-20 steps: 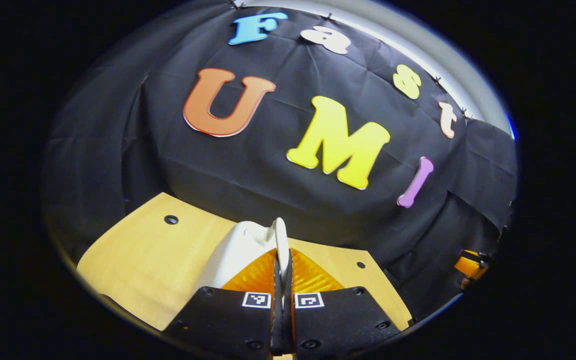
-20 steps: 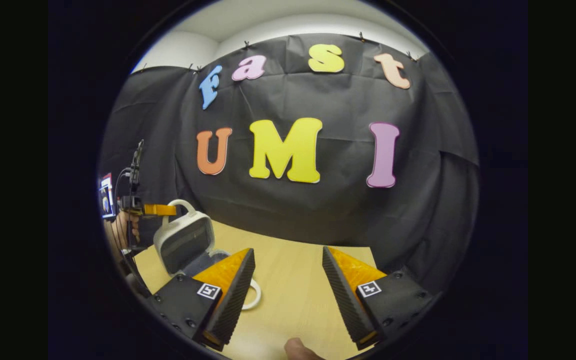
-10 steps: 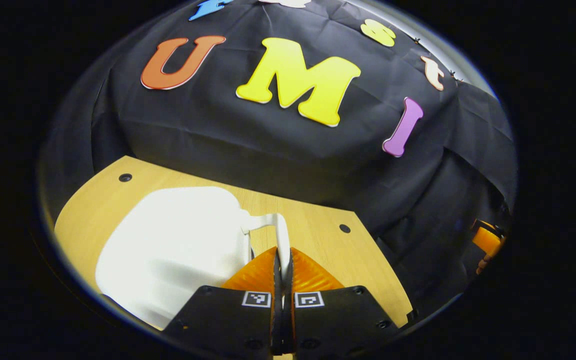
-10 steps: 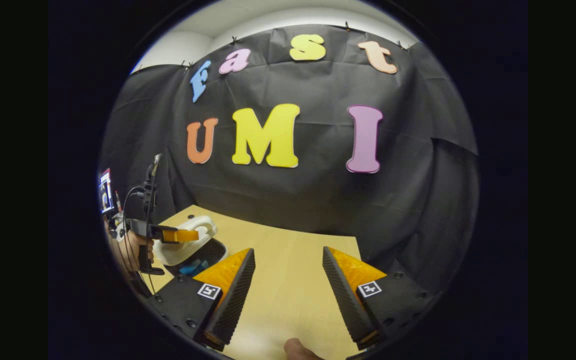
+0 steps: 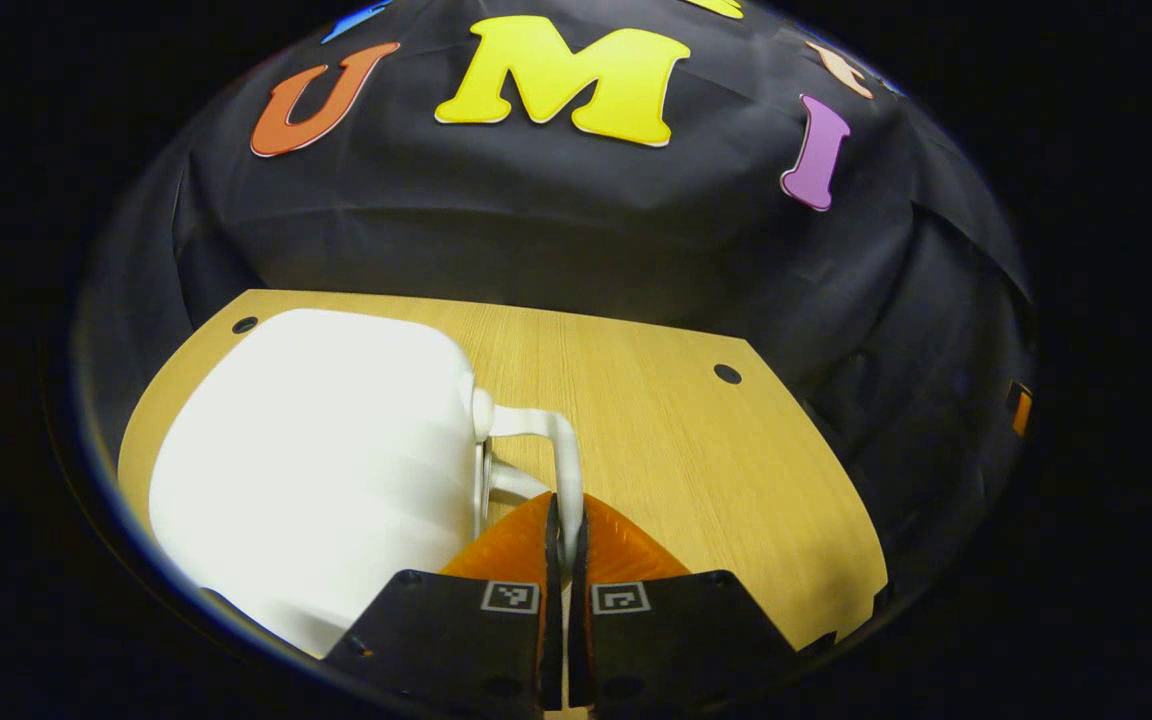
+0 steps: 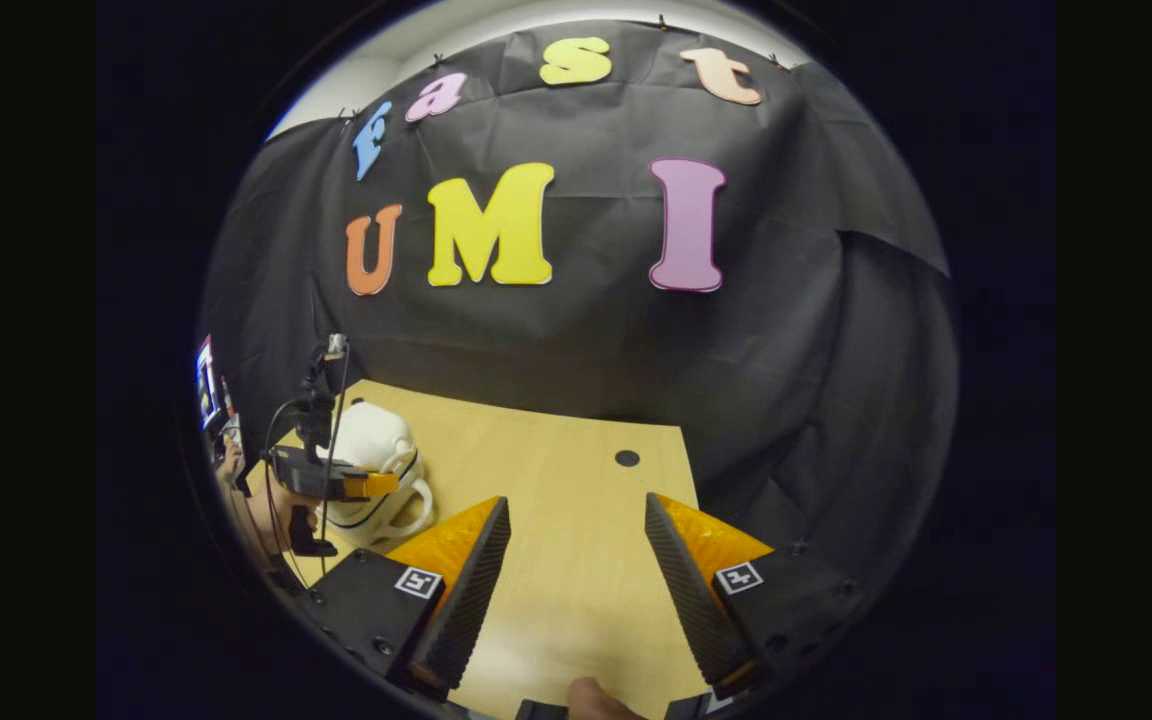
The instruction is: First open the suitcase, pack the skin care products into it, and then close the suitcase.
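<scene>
We work in a booth hung with black cloth, at a light wooden table (image 5: pixel 696 470) with small dark holes in its top. The white hard-shell suitcase (image 5: pixel 316 470) lies on the left part of the table, lid down on its base as far as both views show. In the right gripper view it sits at the far left edge of the table.

The left gripper (image 5: pixel 564 520) has its fingers pressed together on the suitcase handle (image 5: pixel 566 460), a thin white loop on the case's right side. The right gripper (image 6: pixel 576 560) hangs wide apart over bare table, holding nothing; a fingertip of the person's hand (image 6: pixel 591 695) shows at the bottom of its view.

We judge the step in hand to be the closing of the suitcase. To do it well:

1. Press the lid straight down through the handle until the seam meets all round.
2. Keep the pull in line with the loop, since a thin handle can twist out of the pads.
3. Release only when the lid sits flush.

Whether the skin care products are inside, we cannot tell. The tabletop to the right of the suitcase holds no obstacle. The right gripper stands well apart from the suitcase and could steady the shell if it slides.
</scene>
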Tool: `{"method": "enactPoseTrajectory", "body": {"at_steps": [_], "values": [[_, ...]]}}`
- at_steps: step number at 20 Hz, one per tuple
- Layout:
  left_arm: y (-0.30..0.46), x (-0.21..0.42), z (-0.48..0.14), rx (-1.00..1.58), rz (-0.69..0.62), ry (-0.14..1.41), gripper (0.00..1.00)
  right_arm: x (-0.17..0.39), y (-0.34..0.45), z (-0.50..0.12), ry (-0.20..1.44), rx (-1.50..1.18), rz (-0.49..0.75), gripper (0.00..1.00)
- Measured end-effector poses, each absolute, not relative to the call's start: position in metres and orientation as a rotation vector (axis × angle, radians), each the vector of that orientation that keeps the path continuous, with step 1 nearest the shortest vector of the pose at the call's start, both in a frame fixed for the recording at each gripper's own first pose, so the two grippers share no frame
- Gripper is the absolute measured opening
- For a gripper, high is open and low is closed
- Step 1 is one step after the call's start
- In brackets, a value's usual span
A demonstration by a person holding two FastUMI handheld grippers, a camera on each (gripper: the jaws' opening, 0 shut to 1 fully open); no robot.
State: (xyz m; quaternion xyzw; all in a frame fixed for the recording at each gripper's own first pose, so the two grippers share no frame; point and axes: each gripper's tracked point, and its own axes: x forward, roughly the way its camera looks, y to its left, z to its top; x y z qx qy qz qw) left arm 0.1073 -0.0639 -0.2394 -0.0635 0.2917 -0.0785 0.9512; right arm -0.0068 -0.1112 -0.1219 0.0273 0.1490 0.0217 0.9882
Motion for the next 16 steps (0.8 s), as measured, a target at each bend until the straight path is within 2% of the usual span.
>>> {"method": "enactPoseTrajectory", "body": {"at_steps": [3, 5, 6, 7, 8, 9, 10, 12, 16], "values": [[-0.072, 0.106, -0.246, -0.155, -0.175, 0.621, 0.12, -0.007, -0.105, -0.120, 0.302, 0.069, 0.030, 0.80], [-0.077, 0.103, -0.239, -0.202, -0.165, 0.623, 0.28, -0.005, -0.098, -0.115, 0.292, 0.067, 0.020, 0.79], [-0.074, 0.103, -0.232, -0.209, -0.146, 0.619, 0.33, -0.003, -0.092, -0.110, 0.285, 0.067, 0.019, 0.81], [-0.073, 0.101, -0.225, -0.204, -0.133, 0.615, 0.53, -0.001, -0.086, -0.106, 0.275, 0.064, 0.014, 0.81], [-0.070, 0.100, -0.214, -0.193, -0.121, 0.605, 0.51, 0.001, -0.080, -0.100, 0.265, 0.060, 0.006, 0.81], [-0.067, 0.097, -0.200, -0.182, -0.113, 0.586, 0.79, 0.005, -0.073, -0.095, 0.256, 0.056, 0.001, 0.81], [-0.062, 0.097, -0.184, -0.166, -0.105, 0.560, 0.82, 0.009, -0.065, -0.088, 0.244, 0.053, -0.003, 0.81], [-0.046, 0.094, -0.147, -0.112, -0.077, 0.490, 1.00, 0.019, -0.049, -0.071, 0.211, 0.047, -0.014, 0.81], [-0.013, 0.074, -0.065, -0.042, -0.047, 0.319, 1.00, 0.036, -0.013, -0.034, 0.140, 0.052, -0.033, 0.81]]}}
